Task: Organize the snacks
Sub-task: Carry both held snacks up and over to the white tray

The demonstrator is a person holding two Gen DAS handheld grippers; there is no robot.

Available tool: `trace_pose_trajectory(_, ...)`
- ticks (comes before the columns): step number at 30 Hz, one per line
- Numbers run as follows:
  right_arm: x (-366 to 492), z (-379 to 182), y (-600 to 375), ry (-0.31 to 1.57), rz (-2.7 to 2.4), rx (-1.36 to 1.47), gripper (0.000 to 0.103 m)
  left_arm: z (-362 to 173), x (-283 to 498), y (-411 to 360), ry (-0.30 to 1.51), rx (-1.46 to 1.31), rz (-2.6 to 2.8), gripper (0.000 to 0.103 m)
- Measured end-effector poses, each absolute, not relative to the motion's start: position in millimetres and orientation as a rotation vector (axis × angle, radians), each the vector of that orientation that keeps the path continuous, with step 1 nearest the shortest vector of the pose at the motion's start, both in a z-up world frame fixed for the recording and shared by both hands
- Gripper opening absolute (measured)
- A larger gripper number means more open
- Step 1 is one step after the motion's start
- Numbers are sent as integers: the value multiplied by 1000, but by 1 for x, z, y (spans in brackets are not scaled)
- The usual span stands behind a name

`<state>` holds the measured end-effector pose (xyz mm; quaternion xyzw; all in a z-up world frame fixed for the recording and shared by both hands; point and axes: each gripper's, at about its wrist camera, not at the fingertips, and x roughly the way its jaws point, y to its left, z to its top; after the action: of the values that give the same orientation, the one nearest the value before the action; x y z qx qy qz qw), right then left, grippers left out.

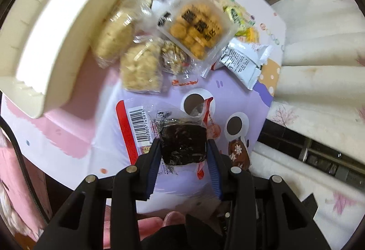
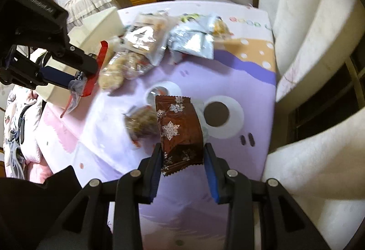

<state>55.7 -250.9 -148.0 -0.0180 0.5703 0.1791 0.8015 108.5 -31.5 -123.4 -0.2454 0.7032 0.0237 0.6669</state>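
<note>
A: Start big. What carries it all?

B: A table [image 2: 239, 81] with a purple-and-pink cartoon cover. In the left wrist view a cream organizer bin [image 1: 45, 28] fills its far-left corner. The right wrist view shows only a piece of that bin, behind the other tool.

A: And the snack pile?

B: Along the far edge, just beside the bin. The left wrist view looks down on it — a clear tray of round biscuits [image 1: 197, 26], 2 puffed-rice bars [image 1: 127, 47] leaning toward the bin, and a silver sachet [image 1: 241, 61] at the right end. The right wrist view sees the same heap lower and from the side.

A: The grippers?

B: The left gripper [image 1: 183, 147] is clamped on a dark snack in a clear wrapper [image 1: 182, 144], held above the near middle of the table. Its wrapper runs away from the camera, the barcode flap off to the left. Only the right wrist view shows that tool from outside, with the red wrapper edge hanging down.

A: The right one?

B: The right gripper [image 2: 182, 158] is closed on a brown snowflake packet [image 2: 179, 131] — long axis pointing away, toward the far edge, crimped end nearest the camera. The left wrist view catches just a corner of it. A blurred nut-cluster snack [image 2: 142, 123] lies on the table just left of the packet, seen only from the right wrist.
</note>
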Motion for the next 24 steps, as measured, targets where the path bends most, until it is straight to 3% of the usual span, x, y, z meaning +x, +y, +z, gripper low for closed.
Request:
trace_pose_trajectory(11, 44, -98, -181, 1110, 393, -90, 35, -70, 85, 48, 1432, -447, -59, 38)
trace_pose_trajectory(24, 52, -64, -70, 1055, 356, -18, 35, -50, 77, 166, 1338, -293, -162, 38)
